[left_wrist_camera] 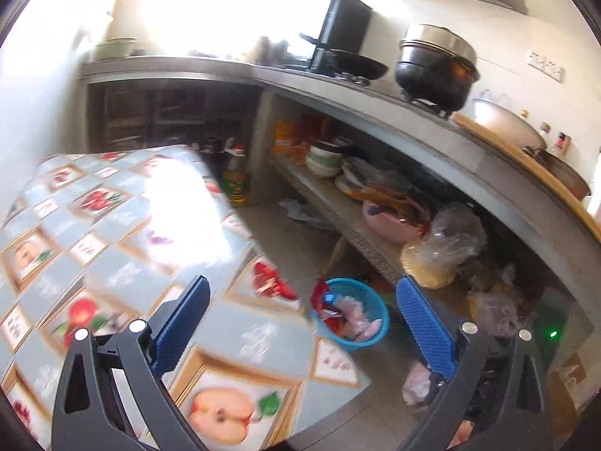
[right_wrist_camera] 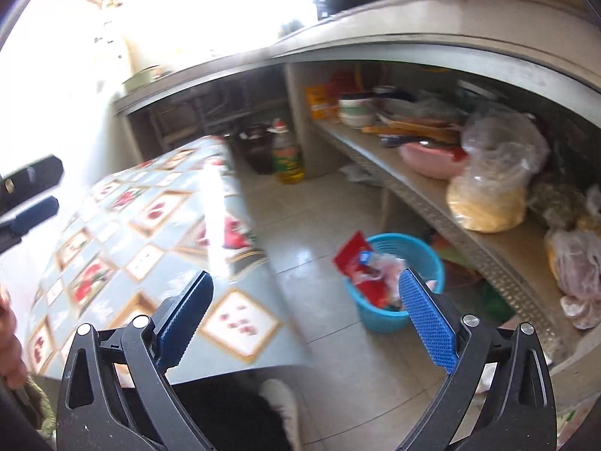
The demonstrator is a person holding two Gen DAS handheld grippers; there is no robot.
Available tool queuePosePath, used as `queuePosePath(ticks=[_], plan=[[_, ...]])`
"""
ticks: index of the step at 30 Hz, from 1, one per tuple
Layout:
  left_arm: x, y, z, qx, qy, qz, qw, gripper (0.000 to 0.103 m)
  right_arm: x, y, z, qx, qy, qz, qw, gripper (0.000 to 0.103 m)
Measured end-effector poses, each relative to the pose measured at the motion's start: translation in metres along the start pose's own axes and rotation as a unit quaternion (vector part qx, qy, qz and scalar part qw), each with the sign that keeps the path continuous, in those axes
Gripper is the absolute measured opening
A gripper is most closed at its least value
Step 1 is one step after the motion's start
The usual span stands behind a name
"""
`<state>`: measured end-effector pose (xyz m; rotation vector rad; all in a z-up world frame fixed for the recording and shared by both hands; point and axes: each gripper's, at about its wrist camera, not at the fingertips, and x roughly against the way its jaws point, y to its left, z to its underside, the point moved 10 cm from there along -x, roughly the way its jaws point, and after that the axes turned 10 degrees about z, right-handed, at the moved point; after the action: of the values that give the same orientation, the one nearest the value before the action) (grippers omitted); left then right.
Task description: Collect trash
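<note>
A blue plastic basket [left_wrist_camera: 372,300] [right_wrist_camera: 417,255] stands on the tiled floor beside the table, full of red and pink wrappers and crumpled plastic. My left gripper [left_wrist_camera: 304,293] is open above the table's corner, its blue pads wide apart with nothing between them. My right gripper [right_wrist_camera: 306,289] is also open and empty, held over the floor with the basket just behind its right pad. The left gripper's fingers [right_wrist_camera: 33,210] show at the left edge of the right wrist view. A pink scrap [left_wrist_camera: 417,379] lies on the floor near the left gripper's right finger.
A table with a fruit-patterned cloth [left_wrist_camera: 124,263] [right_wrist_camera: 157,248] fills the left. A concrete counter [left_wrist_camera: 375,101] carries a black pot [left_wrist_camera: 435,67] and a wok. Its low shelf [right_wrist_camera: 450,203] holds bowls, a pink basin and plastic bags. An oil bottle [right_wrist_camera: 285,154] stands on the floor.
</note>
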<state>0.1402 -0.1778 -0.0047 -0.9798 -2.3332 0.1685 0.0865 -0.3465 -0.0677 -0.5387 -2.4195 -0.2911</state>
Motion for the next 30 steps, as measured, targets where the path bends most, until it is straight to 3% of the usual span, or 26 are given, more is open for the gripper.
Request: queuePosePath(ticks=[4, 7, 15, 23, 30], plan=[[0.022, 0.022, 0.033, 0.039, 0.010, -0.061, 0.9973, 0.097, 0.021, 0.030, 0.003, 0.031, -0.011, -0.008, 0.999, 0.095], [0.032, 0.043, 0.059, 0.053, 0.034, -0.125, 0.9901, 0.097, 0.030, 0.043, 0.003, 0.047, -0.019, -0.008, 0.999, 0.095], [0.072, 0.063, 0.089, -0.009, 0.038, -0.231, 0.9722, 0.097, 0.055, 0.068, 0.023, 0.092, -0.035, 0.003, 0.995, 0.095], [0.079, 0.066, 0.116, 0.000, 0.076, -0.233, 0.9694, 0.097, 0.064, 0.070, 0.050, 0.113, -0.028, 0.023, 0.993, 0.095], [0.073, 0.052, 0.089, -0.001, 0.038, -0.234, 0.9714, 0.097, 0.068, 0.048, 0.046, 0.116, -0.031, 0.062, 0.991, 0.095]])
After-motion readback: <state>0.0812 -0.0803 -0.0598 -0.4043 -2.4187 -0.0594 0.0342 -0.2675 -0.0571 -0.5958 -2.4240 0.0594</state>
